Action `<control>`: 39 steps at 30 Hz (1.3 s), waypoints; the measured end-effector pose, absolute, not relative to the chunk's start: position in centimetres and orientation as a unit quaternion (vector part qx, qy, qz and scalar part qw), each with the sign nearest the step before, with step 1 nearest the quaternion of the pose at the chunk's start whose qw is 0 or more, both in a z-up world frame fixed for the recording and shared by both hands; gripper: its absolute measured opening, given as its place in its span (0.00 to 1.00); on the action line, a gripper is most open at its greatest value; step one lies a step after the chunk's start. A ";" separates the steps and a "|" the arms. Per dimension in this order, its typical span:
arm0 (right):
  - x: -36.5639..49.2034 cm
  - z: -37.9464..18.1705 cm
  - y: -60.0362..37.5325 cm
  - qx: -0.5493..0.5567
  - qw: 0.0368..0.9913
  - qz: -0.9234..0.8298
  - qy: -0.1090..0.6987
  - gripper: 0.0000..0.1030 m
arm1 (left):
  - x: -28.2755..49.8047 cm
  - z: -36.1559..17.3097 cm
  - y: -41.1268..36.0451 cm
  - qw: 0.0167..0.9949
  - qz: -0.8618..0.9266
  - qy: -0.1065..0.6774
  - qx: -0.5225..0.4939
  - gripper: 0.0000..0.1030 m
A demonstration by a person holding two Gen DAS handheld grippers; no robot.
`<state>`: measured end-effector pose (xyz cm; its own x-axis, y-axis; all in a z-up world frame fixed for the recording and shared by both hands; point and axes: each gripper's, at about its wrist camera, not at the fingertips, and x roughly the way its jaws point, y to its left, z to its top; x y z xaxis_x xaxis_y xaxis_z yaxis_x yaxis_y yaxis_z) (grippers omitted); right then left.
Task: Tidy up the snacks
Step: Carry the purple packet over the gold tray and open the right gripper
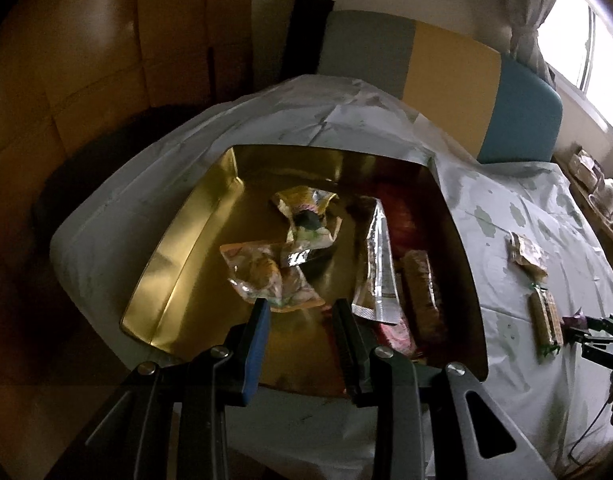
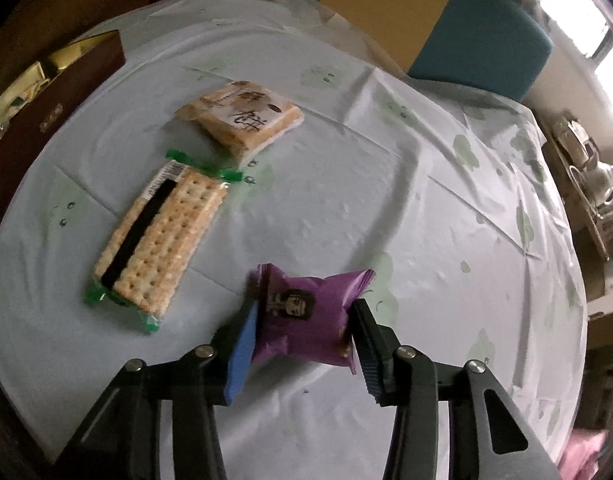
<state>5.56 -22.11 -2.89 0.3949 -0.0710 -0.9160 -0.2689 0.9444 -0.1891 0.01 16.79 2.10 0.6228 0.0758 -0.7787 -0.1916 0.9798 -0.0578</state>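
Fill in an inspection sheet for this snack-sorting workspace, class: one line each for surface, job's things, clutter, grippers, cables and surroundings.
Surface: table under a pale tablecloth with green prints, creased.
Job's things: gold-lined box holding several snack packets; cracker pack, square biscuit pack and purple packet lie on the cloth.
Clutter: nothing seen.
Grippers: left gripper hangs over the box, jaws apart, nothing between them; right gripper has its jaws closed on the purple packet.
Cables: thin dark cable at the table's edge.
Surroundings: grey, yellow and blue panel behind the table, bright window, shelf with crockery.
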 end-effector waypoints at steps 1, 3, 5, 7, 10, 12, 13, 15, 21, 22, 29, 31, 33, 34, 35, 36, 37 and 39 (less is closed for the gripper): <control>5.6 -2.9 -22.2 -0.150 0.821 0.060 0.547 0.45 | 0.0 2.1 17.0 0.898 0.076 0.428 -0.070 0.31; 5.7 -2.7 -22.6 -0.134 0.822 0.057 0.550 0.44 | -0.2 2.1 17.5 0.899 0.078 0.425 -0.075 0.31; 5.8 -2.8 -22.9 -0.127 0.822 0.054 0.552 0.44 | -0.2 2.1 17.8 0.898 0.080 0.425 -0.079 0.31; 5.9 -2.8 -22.9 -0.123 0.821 0.053 0.555 0.44 | -0.3 2.1 18.2 0.898 0.080 0.424 -0.085 0.31; 6.1 -2.1 -23.1 -0.121 0.822 0.048 0.554 0.44 | -0.4 2.1 18.5 0.899 0.080 0.421 -0.085 0.31; 6.2 -1.1 -23.2 -0.112 0.829 0.047 0.546 0.44 | -0.4 2.1 18.7 0.899 0.082 0.422 -0.088 0.31; 6.2 -0.4 -23.0 -0.109 0.834 0.049 0.539 0.44 | -0.4 2.1 18.8 0.899 0.084 0.421 -0.090 0.31; 5.9 1.3 -22.1 -0.105 0.844 0.067 0.522 0.44 | -0.3 2.2 19.2 0.899 0.087 0.420 -0.093 0.31; 4.8 4.6 -15.6 -0.102 0.857 0.158 0.480 0.44 | -0.6 2.6 20.8 0.899 0.106 0.411 -0.107 0.31; 4.7 4.8 -14.1 -0.102 0.856 0.176 0.476 0.44 | -0.6 2.7 21.2 0.899 0.109 0.410 -0.109 0.31; 3.6 6.5 -3.4 -0.087 0.845 0.299 0.435 0.44 | -1.2 3.0 23.4 0.898 0.132 0.400 -0.125 0.31; 3.2 6.7 -0.3 -0.078 0.840 0.325 0.428 0.44 | -1.4 3.0 23.8 0.898 0.136 0.399 -0.128 0.31; 3.3 6.5 2.5 -0.068 0.830 0.348 0.430 0.45 | -1.5 2.9 24.1 0.897 0.138 0.399 -0.130 0.31; 3.3 6.2 3.7 -0.064 0.826 0.357 0.431 0.45 | -1.5 2.8 24.1 0.897 0.138 0.400 -0.131 0.31; 3.6 6.0 4.9 -0.059 0.821 0.367 0.433 0.45 | -1.5 2.7 24.2 0.896 0.138 0.401 -0.131 0.31; 3.7 5.6 6.1 -0.053 0.815 0.377 0.438 0.45 | -1.5 2.6 24.2 0.895 0.138 0.402 -0.131 0.31; 3.8 5.0 7.2 -0.050 0.809 0.384 0.443 0.46 | -1.6 2.5 24.2 0.894 0.138 0.404 -0.133 0.31; 3.9 3.7 9.4 -0.057 0.801 0.389 0.452 0.49 | -1.7 2.4 24.3 0.894 0.136 0.405 -0.133 0.31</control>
